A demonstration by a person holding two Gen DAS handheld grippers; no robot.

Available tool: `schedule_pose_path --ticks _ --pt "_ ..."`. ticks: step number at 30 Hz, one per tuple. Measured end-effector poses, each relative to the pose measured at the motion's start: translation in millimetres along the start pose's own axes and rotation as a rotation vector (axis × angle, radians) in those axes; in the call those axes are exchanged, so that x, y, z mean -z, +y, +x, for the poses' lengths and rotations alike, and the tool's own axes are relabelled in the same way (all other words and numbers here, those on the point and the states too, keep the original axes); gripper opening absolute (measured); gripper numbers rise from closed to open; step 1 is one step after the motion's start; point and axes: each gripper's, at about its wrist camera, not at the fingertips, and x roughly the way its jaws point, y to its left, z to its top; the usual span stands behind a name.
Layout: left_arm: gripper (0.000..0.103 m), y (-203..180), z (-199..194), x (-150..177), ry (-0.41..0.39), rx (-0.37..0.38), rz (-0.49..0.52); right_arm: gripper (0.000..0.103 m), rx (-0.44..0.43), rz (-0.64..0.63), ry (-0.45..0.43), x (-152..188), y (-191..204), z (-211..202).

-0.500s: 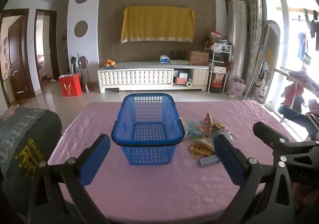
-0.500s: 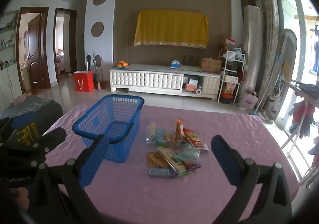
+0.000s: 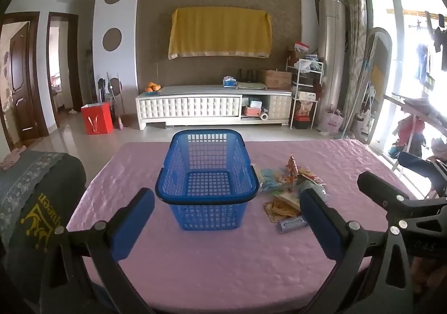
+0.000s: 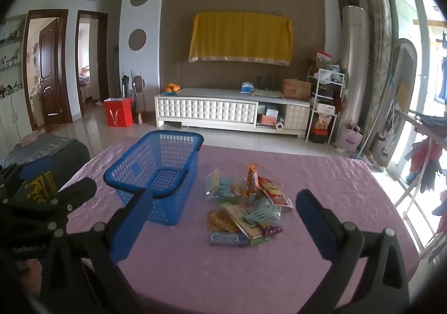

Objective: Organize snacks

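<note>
Both tongs spread wide, nothing between the blue pads. Left tongs (image 3: 227, 226) lined up on the blue basket (image 3: 206, 180); right tongs (image 4: 223, 226) lined up on the snack pile (image 4: 245, 207). Neither touching anything.

Basket sat empty near mid-bench on the pink cloth (image 3: 195, 272), open side up. Snack pile lay just beside it, at 3 o'clock of the basket in the left view. In the right view, basket at 10 o'clock of the pile.

Handling, judged from looks only:
- Mostly small film packets, probably light, crinkly and slick. Likely to slide or buckle under a hard pinch.
- Orange upright sachet (image 4: 252, 178) at 12 o'clock of the pile: stood tall, easiest first pick, best pinched across the top seal.
- Red-and-yellow packet (image 4: 272, 191) at 2 o'clock: flat and soft, best taken by an edge.
- Cracker pack (image 4: 219, 220) at 8 o'clock: contents looked brittle, wanted a light squeeze at the sealed end and not mid-body.
- Blue bar (image 4: 227, 238) at 6 o'clock, nearest the tongs: looked stiffer, could be taken across the short side.
- Packets overlapped, so a low scoop risked dragging neighbours or snagging the cloth.

Basket looked like light, stiff mesh plastic, likely to skate on the cloth if bumped. Dark rim the place to steady it.
</note>
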Motion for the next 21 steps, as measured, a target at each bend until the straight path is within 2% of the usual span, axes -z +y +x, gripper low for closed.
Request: schedule_pose_path --ticks 21 --pt "0.103 2.5 0.9 -0.5 0.008 0.005 -0.003 0.103 -0.017 0.020 0.012 1.7 -6.8 3.3"
